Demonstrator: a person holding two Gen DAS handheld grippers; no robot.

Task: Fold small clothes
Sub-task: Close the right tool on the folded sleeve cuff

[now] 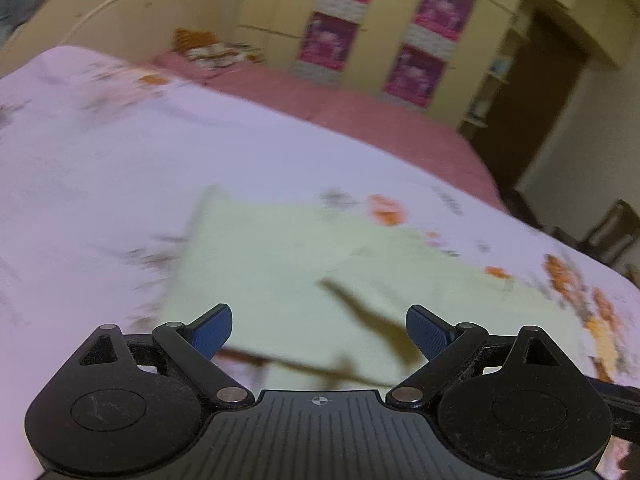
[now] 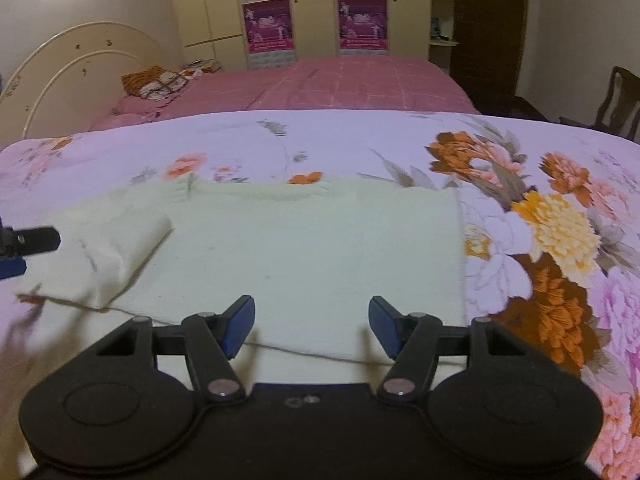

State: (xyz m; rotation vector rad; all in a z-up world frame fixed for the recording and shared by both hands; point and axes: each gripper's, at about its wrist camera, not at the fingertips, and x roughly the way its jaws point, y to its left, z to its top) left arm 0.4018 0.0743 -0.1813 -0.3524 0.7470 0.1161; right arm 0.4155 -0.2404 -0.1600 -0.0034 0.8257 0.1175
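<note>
While the cream garment [image 2: 304,248] lies flat on the floral bedspread [image 2: 560,168], its left sleeve [image 2: 132,248] folded inward, both tongs hang empty above it: left gripper [image 1: 319,334] wide open, right gripper [image 2: 311,326] parted partway. Risk: a loose thread [image 2: 280,348] along the near hem may snag a pad and drag the fold askew.

The sweater [image 2: 304,248] lies flat on the bedspread [image 2: 540,184], its sleeve [image 2: 132,248] folded over onto its left part. Behind the sweater is a bed [image 2: 360,84] with a pillow [image 2: 154,82] at its left end; behind the bed stands a wardrobe [image 2: 312,8].
</note>
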